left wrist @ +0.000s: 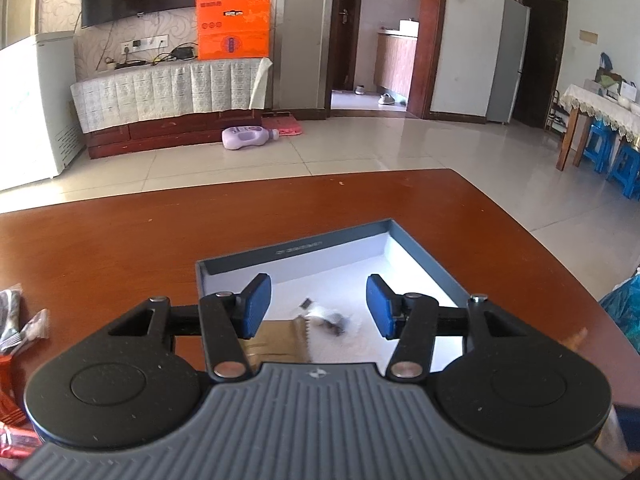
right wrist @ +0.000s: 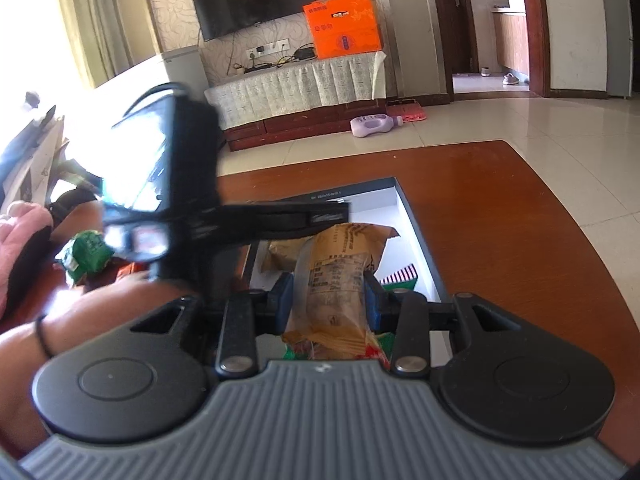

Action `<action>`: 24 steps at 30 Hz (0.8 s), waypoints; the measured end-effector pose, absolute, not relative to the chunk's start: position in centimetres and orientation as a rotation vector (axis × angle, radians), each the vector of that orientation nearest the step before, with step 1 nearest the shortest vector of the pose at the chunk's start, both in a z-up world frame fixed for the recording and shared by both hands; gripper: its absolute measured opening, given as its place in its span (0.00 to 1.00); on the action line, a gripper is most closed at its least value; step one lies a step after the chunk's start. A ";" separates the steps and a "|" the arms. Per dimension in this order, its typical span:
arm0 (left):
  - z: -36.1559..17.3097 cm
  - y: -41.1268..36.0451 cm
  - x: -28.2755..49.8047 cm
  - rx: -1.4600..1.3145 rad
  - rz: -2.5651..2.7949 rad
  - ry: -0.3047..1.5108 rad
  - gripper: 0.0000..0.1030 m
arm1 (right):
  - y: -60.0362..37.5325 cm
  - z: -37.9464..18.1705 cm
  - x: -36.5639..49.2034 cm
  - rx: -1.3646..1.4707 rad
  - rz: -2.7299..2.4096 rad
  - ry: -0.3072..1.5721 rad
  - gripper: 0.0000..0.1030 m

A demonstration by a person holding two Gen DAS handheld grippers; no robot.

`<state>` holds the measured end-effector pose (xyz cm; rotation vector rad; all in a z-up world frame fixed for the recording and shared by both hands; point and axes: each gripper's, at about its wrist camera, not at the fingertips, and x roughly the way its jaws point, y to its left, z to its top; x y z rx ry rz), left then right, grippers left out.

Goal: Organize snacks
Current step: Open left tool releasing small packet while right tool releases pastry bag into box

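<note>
The right wrist view shows the right gripper [right wrist: 329, 300] pinching a tan snack packet [right wrist: 330, 280] between its blue pads, held over the near part of the shallow grey box [right wrist: 420, 232]. Only this view shows a second tan packet [right wrist: 280, 258] lying in the box, a striped one [right wrist: 400, 274] at the right, and a green snack [right wrist: 86, 254] on the table to the left beside the person's forearm [right wrist: 104, 312]. The other gripper [right wrist: 176, 184] crosses the left of this view, blurred.

The left wrist view shows the left gripper [left wrist: 319, 306] with its fingers spread wide and nothing between them, above the same box [left wrist: 424, 256]. Inside, a brown packet [left wrist: 276, 340] and a small blurred wrapper [left wrist: 332, 318] lie on the white floor. More wrappers [left wrist: 24, 328] sit at the far left, cut off by the frame.

The brown wooden table [left wrist: 120, 240] stands on a tiled floor; a lilac bottle [left wrist: 248, 137] lies below the cloth-covered cabinet [left wrist: 168, 88], which bears an orange carton [left wrist: 233, 26].
</note>
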<state>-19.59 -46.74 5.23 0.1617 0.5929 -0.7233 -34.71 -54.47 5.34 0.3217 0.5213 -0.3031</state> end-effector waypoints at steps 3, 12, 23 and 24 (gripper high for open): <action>5.7 -45.8 -19.6 0.174 -0.718 0.583 0.57 | -54.5 5.3 -34.1 0.326 -0.328 0.499 0.38; 6.9 -42.0 -19.6 0.176 -0.682 0.571 0.58 | -54.9 4.6 -31.3 0.356 -0.367 0.484 0.38; 7.4 -38.5 -19.6 0.169 -0.664 0.569 0.58 | -54.5 3.9 -29.6 0.341 -0.381 0.532 0.40; 7.4 -38.5 -19.7 0.167 -0.663 0.570 0.58 | -54.4 4.0 -29.6 0.336 -0.381 0.527 0.41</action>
